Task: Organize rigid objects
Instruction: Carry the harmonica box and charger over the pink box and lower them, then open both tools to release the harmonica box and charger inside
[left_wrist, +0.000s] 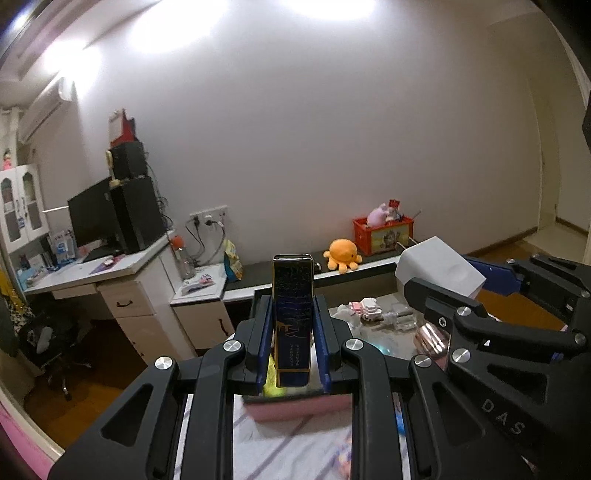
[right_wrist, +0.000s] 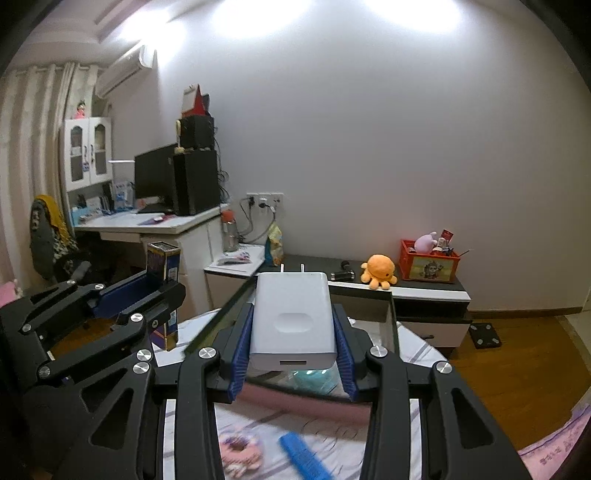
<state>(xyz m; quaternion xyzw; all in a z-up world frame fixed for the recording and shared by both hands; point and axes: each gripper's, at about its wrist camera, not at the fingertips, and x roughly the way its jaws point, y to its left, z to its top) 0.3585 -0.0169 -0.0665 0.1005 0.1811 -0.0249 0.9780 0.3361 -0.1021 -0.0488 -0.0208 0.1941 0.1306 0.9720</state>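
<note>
Tin (left_wrist: 291, 314) stands upright, pinched in the left gripper (left_wrist: 291, 306); right gripper (right_wrist: 293, 328) clamps a charger (right_wrist: 293, 317), both clear above the bed (right_wrist: 258, 424).

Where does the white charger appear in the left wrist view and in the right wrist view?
Left wrist view: the white charger is at the right, held in the right gripper.
Right wrist view: the white charger is at the centre, clamped between the blue pads, prongs pointing away.
Shared landmark: the orange octopus plush on the low cabinet.
</note>
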